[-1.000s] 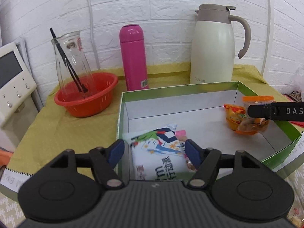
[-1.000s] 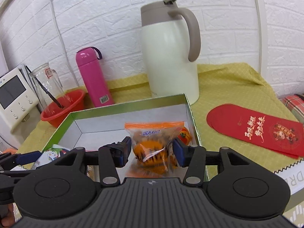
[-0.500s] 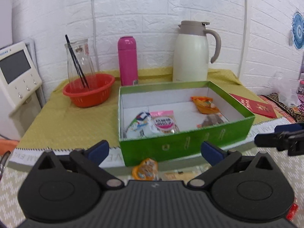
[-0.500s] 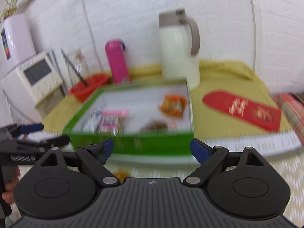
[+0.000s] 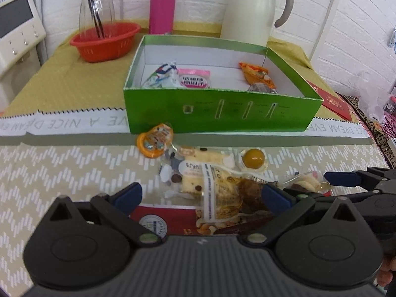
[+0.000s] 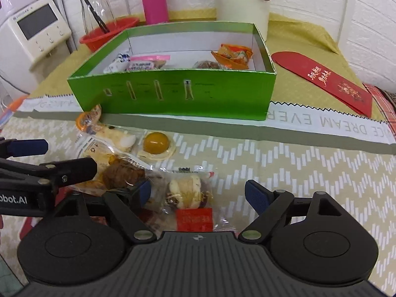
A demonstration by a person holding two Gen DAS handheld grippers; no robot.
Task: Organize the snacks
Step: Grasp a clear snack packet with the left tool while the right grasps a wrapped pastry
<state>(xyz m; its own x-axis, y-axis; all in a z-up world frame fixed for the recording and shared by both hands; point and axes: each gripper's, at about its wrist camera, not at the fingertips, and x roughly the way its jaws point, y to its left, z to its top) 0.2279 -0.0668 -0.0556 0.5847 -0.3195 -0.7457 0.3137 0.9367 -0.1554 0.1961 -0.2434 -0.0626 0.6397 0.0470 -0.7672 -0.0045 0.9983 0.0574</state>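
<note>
Left gripper (image 5: 202, 195): jaws spread wide, both blue pads visible, nothing clamped between them, held low and level. Right gripper (image 6: 197, 193): jaws likewise wide apart, gripping nothing, held low. Side by side and close together, each showing at the edge of the other's view: right fingertips (image 5: 342, 179) just beyond the left jaws' right pad, left fingertips (image 6: 28, 147) just beside the right jaws' left pad.

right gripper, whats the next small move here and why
Probably ease the right gripper down and shut it on the clear packet with the red label. Its jaws are open with that packet lying between them on the cloth, unheld. The green box already has four snacks inside, while several more lie in front of it. The left gripper is also open over the pile.
</note>
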